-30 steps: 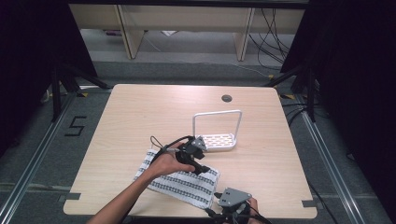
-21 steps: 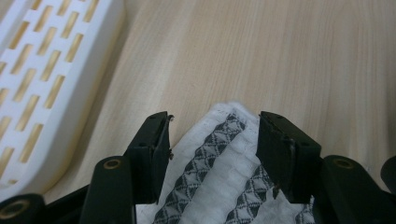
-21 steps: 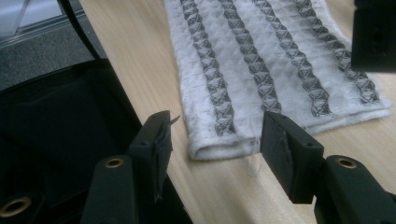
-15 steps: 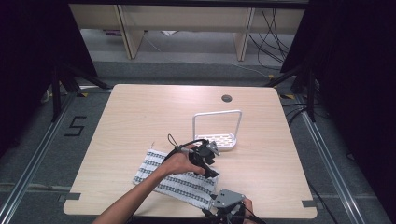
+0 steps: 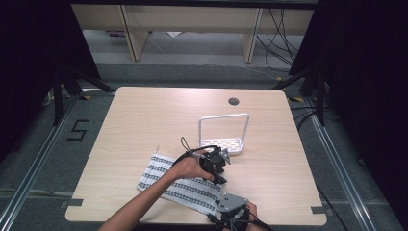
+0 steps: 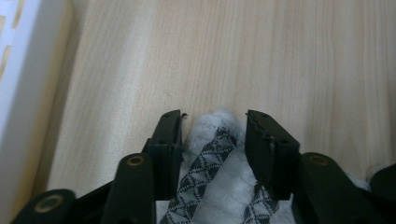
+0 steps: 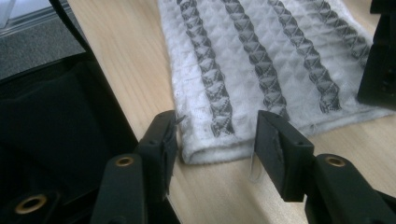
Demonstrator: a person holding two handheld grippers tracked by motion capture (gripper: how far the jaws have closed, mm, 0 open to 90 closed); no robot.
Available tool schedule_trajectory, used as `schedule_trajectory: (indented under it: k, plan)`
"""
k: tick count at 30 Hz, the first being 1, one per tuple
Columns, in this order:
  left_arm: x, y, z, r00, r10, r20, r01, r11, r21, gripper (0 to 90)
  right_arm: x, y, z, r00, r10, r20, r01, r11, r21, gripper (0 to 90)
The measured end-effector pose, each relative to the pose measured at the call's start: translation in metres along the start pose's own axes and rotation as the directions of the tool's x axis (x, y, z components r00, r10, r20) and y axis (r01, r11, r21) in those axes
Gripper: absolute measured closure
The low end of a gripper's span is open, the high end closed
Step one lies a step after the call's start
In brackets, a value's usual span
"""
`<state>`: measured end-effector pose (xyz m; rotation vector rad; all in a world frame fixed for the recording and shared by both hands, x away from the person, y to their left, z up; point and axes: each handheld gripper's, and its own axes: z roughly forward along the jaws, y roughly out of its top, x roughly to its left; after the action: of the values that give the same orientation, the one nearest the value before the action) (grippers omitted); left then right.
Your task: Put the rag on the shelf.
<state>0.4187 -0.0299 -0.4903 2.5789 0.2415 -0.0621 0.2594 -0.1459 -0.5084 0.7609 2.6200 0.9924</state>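
Towel [image 5: 179, 184], white with dark patterned stripes, was observed in the high view lying flat on the desk [image 5: 144, 120] near its front edge, just in front of a white wire rack [image 5: 223, 132]. The left gripper [image 5: 217, 166] was placed at the towel's far right corner, the right gripper [image 5: 231, 211] at the near right corner; jaw states could not be judged there.

In the left gripper view, the jaws stood apart around a bunched corner of cloth, not yet clenched. Full closure on both layers is advised before lifting.

In the right gripper view, the jaws were released, straddling the hem. Deeper insertion is recommended. The towel's left end was cut off.
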Motion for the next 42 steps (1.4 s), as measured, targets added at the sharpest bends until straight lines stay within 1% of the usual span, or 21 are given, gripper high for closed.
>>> schedule_trajectory:
  k: [1,3,5,6,8,9,10,11,12,13,14,15,18,26,31,33,34,38,39,40,42]
  plan:
    - [-0.002,0.0,0.0,1.0,0.004,-0.003,-0.004,1.0,-0.007,59.1,0.0,-0.001,0.001,1.0,-0.003,0.009,0.003,1.0,-0.013,51.6]
    - [-0.002,0.0,-0.001,0.9993,0.037,-0.007,-0.037,0.9992,0.011,64.2,-0.001,-0.001,0.0,0.9999,0.012,0.005,-0.012,1.0,0.001,54.2]
    - [-0.003,0.0,-0.001,0.999,0.044,-0.006,-0.044,0.999,0.009,71.0,-0.001,-0.001,0.001,0.9998,0.019,0.006,-0.019,1.0,-0.013,55.3]
    - [-0.005,0.0,-0.001,0.9977,0.068,0.0,-0.068,0.9975,0.017,73.9,-0.002,-0.001,0.0,0.9999,0.015,0.003,-0.015,1.0,-0.004,59.2]
    - [-0.006,0.0,-0.001,0.9974,0.072,0.003,-0.072,0.9972,0.019,79.1,-0.001,-0.001,0.0,0.9997,0.024,0.001,-0.024,1.0,-0.001,66.3]
    - [-0.006,0.0,-0.001,0.9972,0.074,0.008,-0.074,0.997,0.02,79.1,-0.001,-0.001,0.0,0.9997,0.024,0.001,-0.024,1.0,-0.001,66.3]
    - [-0.005,0.0,-0.001,0.9974,0.071,0.012,-0.072,0.9973,0.019,82.9,-0.004,-0.001,0.001,0.9997,0.02,-0.018,-0.02,1.0,-0.015,73.9]
    - [-0.006,-0.001,-0.001,0.9978,0.063,0.019,-0.064,0.9979,0.015,82.9,-0.004,-0.001,0.001,0.9997,0.02,-0.018,-0.02,1.0,-0.015,73.9]
    - [-0.005,-0.002,-0.001,0.9983,0.055,0.019,-0.055,0.9984,0.008,84.7,-0.004,-0.002,0.002,0.9997,0.016,-0.015,-0.017,0.999,-0.029,81.0]
    - [-0.004,-0.002,-0.002,0.9984,0.056,0.01,-0.056,0.9984,0.005,85.2,-0.004,-0.002,0.001,0.9992,0.028,-0.027,-0.029,0.999,-0.023,84.1]
    - [-0.003,-0.003,-0.002,0.999,0.043,0.007,-0.043,0.9991,-0.003,85.6,-0.005,-0.002,0.0,0.9997,0.01,-0.022,-0.01,1.0,-0.017,86.2]
    - [-0.002,-0.004,-0.002,0.9994,0.036,0.001,-0.036,0.9993,-0.007,85.9,-0.004,-0.003,0.0,0.9997,0.014,-0.021,-0.015,1.0,-0.016,87.7]
    - [0.0,-0.007,-0.006,0.9997,0.015,-0.018,-0.016,0.9995,-0.026,86.3,-0.008,-0.003,-0.004,0.9999,-0.011,-0.008,0.011,1.0,-0.029,88.9]
    - [0.008,-0.008,-0.028,0.9977,-0.045,-0.051,0.039,0.9931,-0.11,86.5,-0.023,-0.003,-0.024,0.9989,0.01,0.046,-0.006,0.997,-0.077,89.3]
    - [0.007,-0.001,-0.059,0.9943,-0.075,-0.076,0.059,0.9771,-0.205,86.6,-0.04,0.004,-0.049,0.9945,0.018,0.103,-0.003,0.99,-0.142,89.5]
    - [0.006,0.002,-0.066,0.9935,-0.074,-0.087,0.054,0.9746,-0.217,86.6,-0.044,0.006,-0.054,0.9933,0.003,0.116,0.016,0.987,-0.159,89.5]
    - [0.004,0.007,-0.08,0.992,-0.081,-0.097,0.055,0.9674,-0.247,86.6,-0.049,0.012,-0.066,0.9911,0.0,0.133,0.025,0.982,-0.186,89.5]
    - [0.003,0.018,-0.11,0.9856,-0.1,-0.136,0.054,0.9498,-0.308,86.6,-0.061,0.029,-0.089,0.9884,-0.012,0.151,0.047,0.972,-0.23,89.5]
    - [0.003,0.022,-0.119,0.9824,-0.117,-0.145,0.062,0.939,-0.338,86.6,-0.064,0.033,-0.094,0.9863,-0.028,0.163,0.066,0.97,-0.233,89.5]
    - [0.003,0.023,-0.125,0.981,-0.126,-0.148,0.067,0.9336,-0.352,86.6,-0.068,0.038,-0.1,0.9859,-0.016,0.167,0.058,0.968,-0.245,89.5]
    - [0.003,0.028,-0.14,0.9729,-0.152,-0.174,0.073,0.9166,-0.393,86.6,-0.077,0.047,-0.109,0.9844,-0.003,0.176,0.051,0.962,-0.27,89.5]
